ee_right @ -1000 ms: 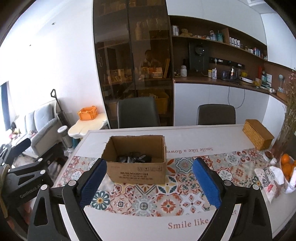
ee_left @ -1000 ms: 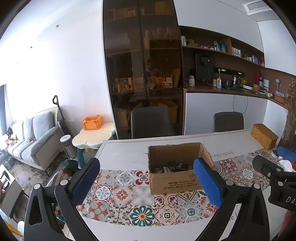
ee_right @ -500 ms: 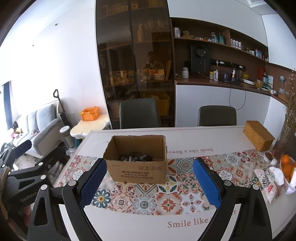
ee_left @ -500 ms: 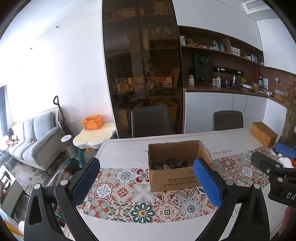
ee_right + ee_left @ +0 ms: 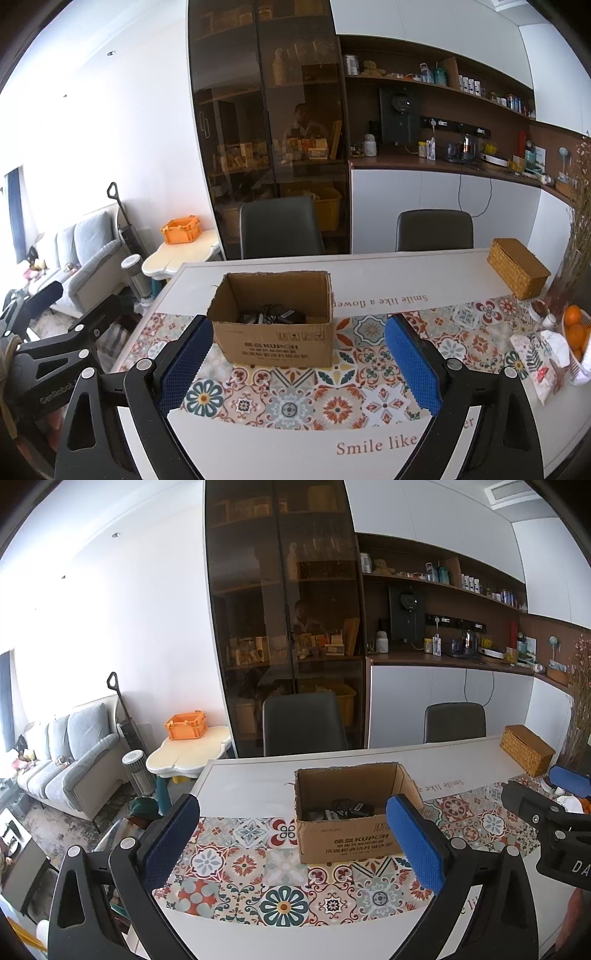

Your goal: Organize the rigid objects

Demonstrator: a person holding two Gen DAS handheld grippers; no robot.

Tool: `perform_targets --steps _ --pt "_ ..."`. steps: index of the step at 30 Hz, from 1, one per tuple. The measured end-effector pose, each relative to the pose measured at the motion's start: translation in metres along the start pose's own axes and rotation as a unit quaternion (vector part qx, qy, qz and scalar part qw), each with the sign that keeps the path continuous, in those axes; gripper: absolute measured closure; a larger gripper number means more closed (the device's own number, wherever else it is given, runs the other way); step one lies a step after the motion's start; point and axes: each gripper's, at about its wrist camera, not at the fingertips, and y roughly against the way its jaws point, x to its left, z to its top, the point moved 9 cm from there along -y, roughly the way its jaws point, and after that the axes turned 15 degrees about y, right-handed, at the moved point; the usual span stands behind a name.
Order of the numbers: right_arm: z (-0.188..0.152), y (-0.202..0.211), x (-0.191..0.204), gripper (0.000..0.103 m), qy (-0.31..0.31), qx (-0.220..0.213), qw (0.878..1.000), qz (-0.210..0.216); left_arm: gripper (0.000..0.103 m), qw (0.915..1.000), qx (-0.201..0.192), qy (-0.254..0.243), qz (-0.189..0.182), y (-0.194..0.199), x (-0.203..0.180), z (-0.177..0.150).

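An open cardboard box (image 5: 347,834) (image 5: 275,341) stands on the patterned table mat, with several dark gadgets and cables (image 5: 341,808) (image 5: 275,315) lying in its bottom. My left gripper (image 5: 291,843) hovers above the near table edge, open and empty, with the box beyond and slightly right of its fingers. My right gripper (image 5: 299,363) is also open and empty, the box lying beyond it between the blue pads. Each gripper shows at the edge of the other's view.
A wicker box (image 5: 519,273) sits at the table's far right. Oranges in a bowl (image 5: 576,328) and a patterned pouch (image 5: 535,358) lie at the right. Two dark chairs (image 5: 280,227) stand behind the table. A sofa (image 5: 70,760) and a small table with an orange crate (image 5: 184,725) are left.
Both grippers have risen and pulled back a little, so the box looks smaller and lower in both views. Their fingers stay open.
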Motion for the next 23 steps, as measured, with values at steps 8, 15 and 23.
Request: perform_targets --steps 8,15,23 --pt "0.0015 -0.0016 0.0 0.009 0.002 -0.001 1.0 -0.001 0.0 1.0 0.002 0.003 0.002 -0.0014 -0.0002 0.0006" --pt "0.0023 -0.0016 0.0001 0.009 0.002 0.0 1.0 0.001 0.0 1.0 0.001 0.004 0.002 -0.0015 -0.0004 0.0012" --pt "0.0028 -0.0022 0.001 0.009 0.002 -0.001 1.0 0.001 0.0 1.0 0.002 0.004 0.002 -0.0013 -0.0014 0.0016"
